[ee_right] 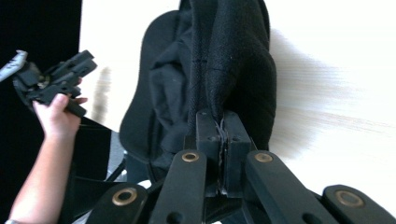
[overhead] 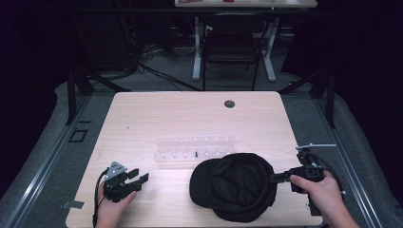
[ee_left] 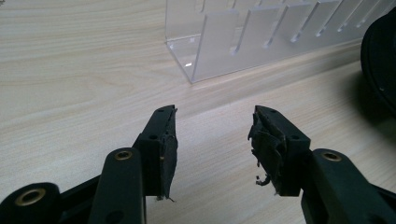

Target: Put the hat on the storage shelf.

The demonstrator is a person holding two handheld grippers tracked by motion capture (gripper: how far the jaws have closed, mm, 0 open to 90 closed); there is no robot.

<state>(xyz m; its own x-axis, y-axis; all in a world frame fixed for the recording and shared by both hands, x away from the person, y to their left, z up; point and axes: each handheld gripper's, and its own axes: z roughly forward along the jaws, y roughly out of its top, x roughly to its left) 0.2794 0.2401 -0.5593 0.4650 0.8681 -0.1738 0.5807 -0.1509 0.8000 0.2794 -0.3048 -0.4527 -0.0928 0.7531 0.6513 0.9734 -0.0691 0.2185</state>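
A black cap point(overhead: 233, 186) lies upside down on the front right of the wooden table point(overhead: 190, 114), its inside facing up. My right gripper point(overhead: 274, 177) is shut on the cap's right rim; in the right gripper view the jaws point(ee_right: 222, 126) pinch the black fabric point(ee_right: 224, 60), which hangs from them. My left gripper point(overhead: 139, 175) rests near the table's front left, held by a hand. Its jaws stand open over bare wood with nothing between the fingertips point(ee_left: 214, 135).
A clear acrylic rack point(overhead: 195, 151) with several slots stands mid-table just behind the cap, also ahead of the left gripper point(ee_left: 261, 32). A dark round grommet point(overhead: 229, 103) sits near the far edge. A chair point(overhead: 233, 42) stands beyond the table.
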